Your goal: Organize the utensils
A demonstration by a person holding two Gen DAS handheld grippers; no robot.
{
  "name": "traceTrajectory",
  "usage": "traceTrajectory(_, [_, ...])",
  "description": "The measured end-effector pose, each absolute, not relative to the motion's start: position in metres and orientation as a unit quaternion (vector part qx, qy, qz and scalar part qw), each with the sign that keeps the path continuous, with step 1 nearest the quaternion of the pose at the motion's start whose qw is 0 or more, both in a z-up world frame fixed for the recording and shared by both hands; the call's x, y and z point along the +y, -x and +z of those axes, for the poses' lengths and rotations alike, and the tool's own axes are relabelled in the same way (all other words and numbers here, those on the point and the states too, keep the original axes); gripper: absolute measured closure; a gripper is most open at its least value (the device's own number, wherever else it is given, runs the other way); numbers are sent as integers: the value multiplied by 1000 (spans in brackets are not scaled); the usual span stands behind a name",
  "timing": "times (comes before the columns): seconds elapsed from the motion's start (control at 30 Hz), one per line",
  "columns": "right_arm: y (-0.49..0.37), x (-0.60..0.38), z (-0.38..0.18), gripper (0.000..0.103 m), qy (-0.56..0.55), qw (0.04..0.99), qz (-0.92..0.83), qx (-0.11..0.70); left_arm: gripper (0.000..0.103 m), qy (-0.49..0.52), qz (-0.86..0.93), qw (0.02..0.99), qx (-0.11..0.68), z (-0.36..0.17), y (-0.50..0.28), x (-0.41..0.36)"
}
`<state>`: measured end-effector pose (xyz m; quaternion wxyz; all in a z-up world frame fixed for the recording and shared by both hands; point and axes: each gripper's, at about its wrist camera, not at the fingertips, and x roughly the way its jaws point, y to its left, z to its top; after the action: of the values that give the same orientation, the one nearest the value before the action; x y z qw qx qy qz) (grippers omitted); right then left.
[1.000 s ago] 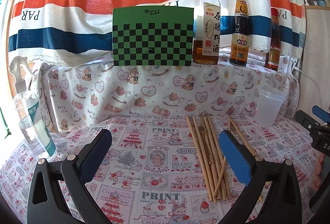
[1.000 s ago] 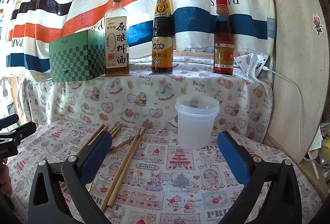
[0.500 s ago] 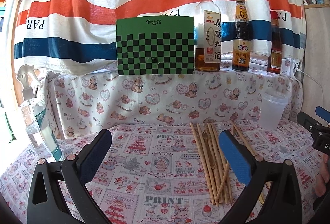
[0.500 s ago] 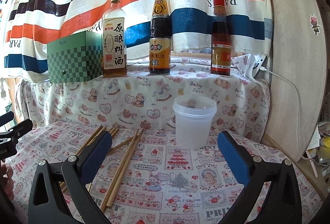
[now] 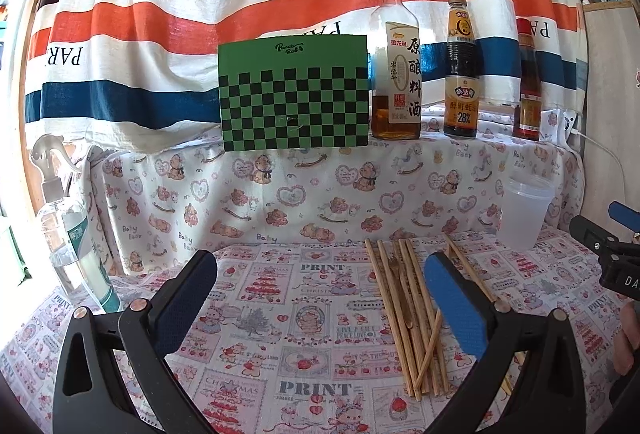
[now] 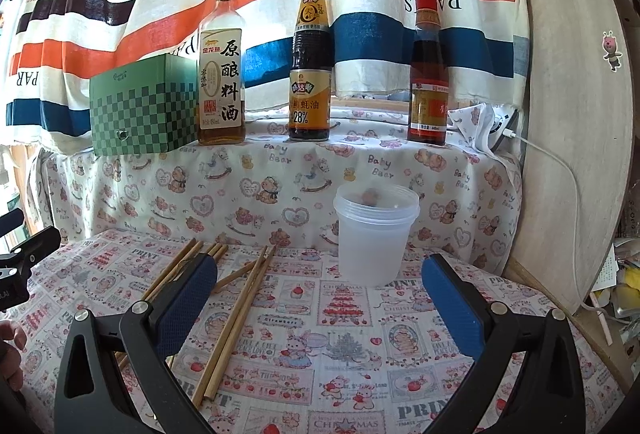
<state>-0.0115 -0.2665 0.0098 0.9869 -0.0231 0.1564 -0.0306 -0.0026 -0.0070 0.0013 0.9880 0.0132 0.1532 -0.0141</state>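
Observation:
Several bamboo chopsticks lie loose on the printed tablecloth, just left of my left gripper's right finger. My left gripper hangs above the cloth, open and empty. In the right wrist view the same chopsticks lie scattered at lower left, partly behind the left finger. A translucent plastic cup stands upright beyond them; it also shows at the far right of the left wrist view as the cup. My right gripper is open with nothing between its fingers, the cup ahead of it.
A raised shelf at the back carries a green checkered box and three sauce bottles. A spray bottle stands at the left edge. A wooden board with a white cable closes the right side.
Both views have drifted slightly: the scene sits lower in the left wrist view and the cup has shifted a little left in the right wrist view. Both grippers stay open.

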Motion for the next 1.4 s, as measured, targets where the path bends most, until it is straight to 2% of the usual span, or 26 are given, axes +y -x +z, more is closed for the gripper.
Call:
traceTrajectory(1.0, [11,-265,10,0,19,986,-21,162,0,-11,-65,986,154,2,5,-10])
traceTrajectory(1.4, [16,-271,10,0,7,988,-47,150,1,-3,-19,987,157,2,5,-7])
